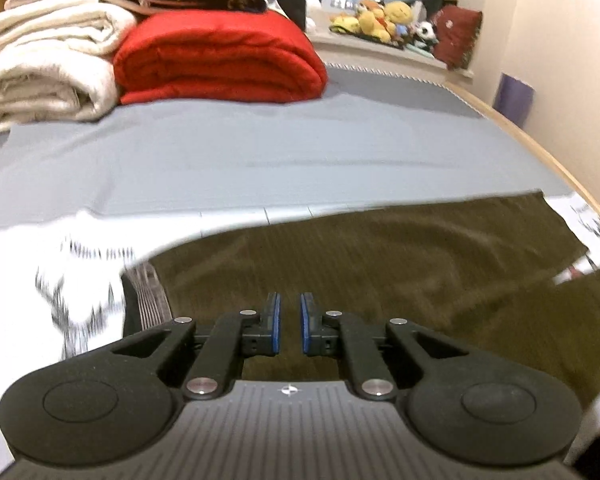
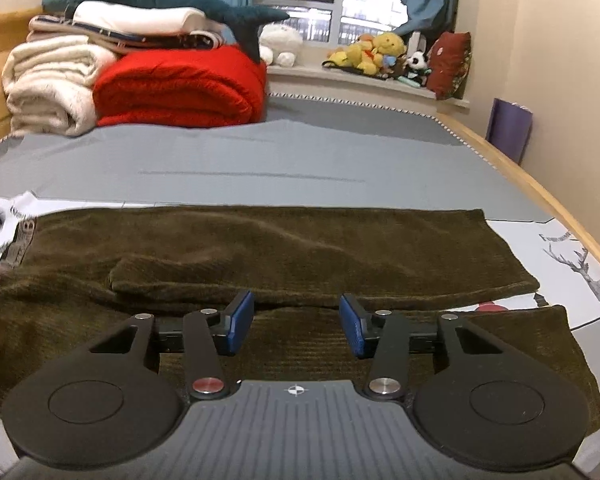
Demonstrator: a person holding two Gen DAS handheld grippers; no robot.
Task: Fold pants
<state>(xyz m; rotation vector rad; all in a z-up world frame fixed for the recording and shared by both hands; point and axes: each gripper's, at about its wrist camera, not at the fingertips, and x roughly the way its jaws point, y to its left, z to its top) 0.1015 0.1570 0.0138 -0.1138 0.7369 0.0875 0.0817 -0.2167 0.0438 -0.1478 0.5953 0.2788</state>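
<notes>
Left gripper (image 1: 290,322) jaws nearly shut, empty, above brown pants (image 1: 380,256); right gripper (image 2: 296,326) half-open over them

A home bedroom: bed (image 2: 260,160), folded blankets (image 2: 180,84), plush toys (image 2: 376,52).

Each claw (image 1: 290,322) (image 2: 296,326) is black with blue pads, silver pivot screws and a ribbed grey body.

pants (image 2: 260,248) on bed (image 2: 260,160) (blankets (image 2: 180,88) behind)
</notes>
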